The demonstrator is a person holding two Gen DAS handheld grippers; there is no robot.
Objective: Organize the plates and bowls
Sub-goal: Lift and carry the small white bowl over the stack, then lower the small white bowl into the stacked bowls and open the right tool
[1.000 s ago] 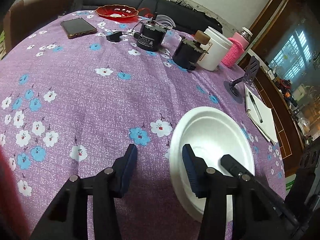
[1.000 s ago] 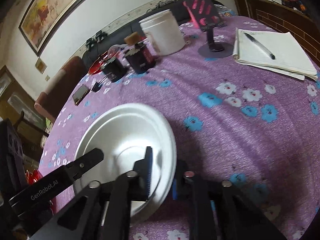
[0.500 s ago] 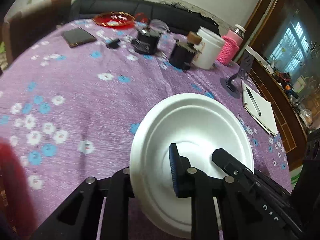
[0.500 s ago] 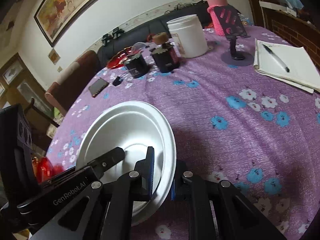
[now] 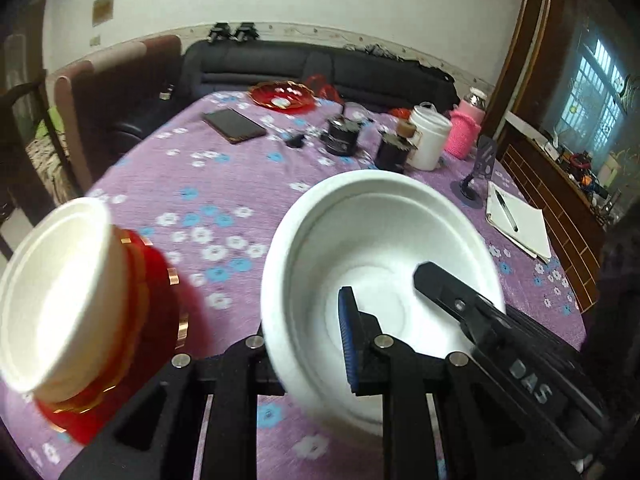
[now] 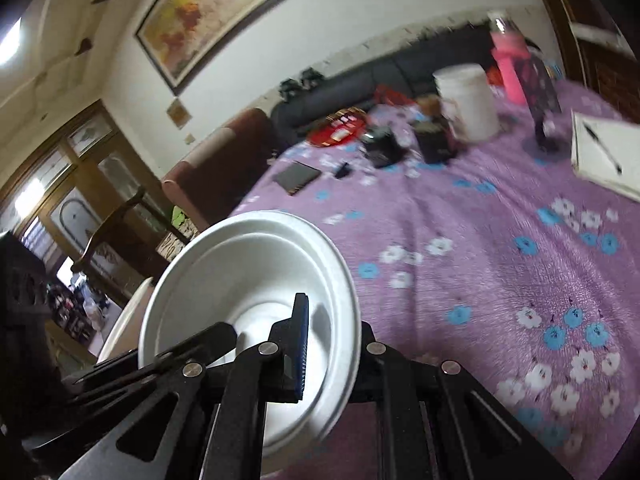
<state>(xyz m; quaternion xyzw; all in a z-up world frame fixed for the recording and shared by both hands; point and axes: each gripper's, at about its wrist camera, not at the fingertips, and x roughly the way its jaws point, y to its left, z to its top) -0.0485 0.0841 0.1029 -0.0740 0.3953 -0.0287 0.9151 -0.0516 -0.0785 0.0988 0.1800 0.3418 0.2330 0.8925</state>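
Note:
A white bowl hangs above the purple flowered tablecloth, held from both sides. My left gripper is shut on its near-left rim, blue pad inside and the outer finger hidden behind the wall. My right gripper is shut on the opposite rim of the same bowl. At the left of the left wrist view, another white bowl sits on stacked red plates, blurred and close. In the right wrist view, only a white rim of it shows behind the held bowl.
At the table's far side are a red dish, a phone, dark jars, a white tub, a pink bottle and a phone stand. A notebook with a pen lies at right. A chair and sofa stand behind.
My left gripper went from open beside the bowl to shut on its rim. Both grippers then lifted the bowl off the cloth. The stack of white bowl and red plates came into view at left.

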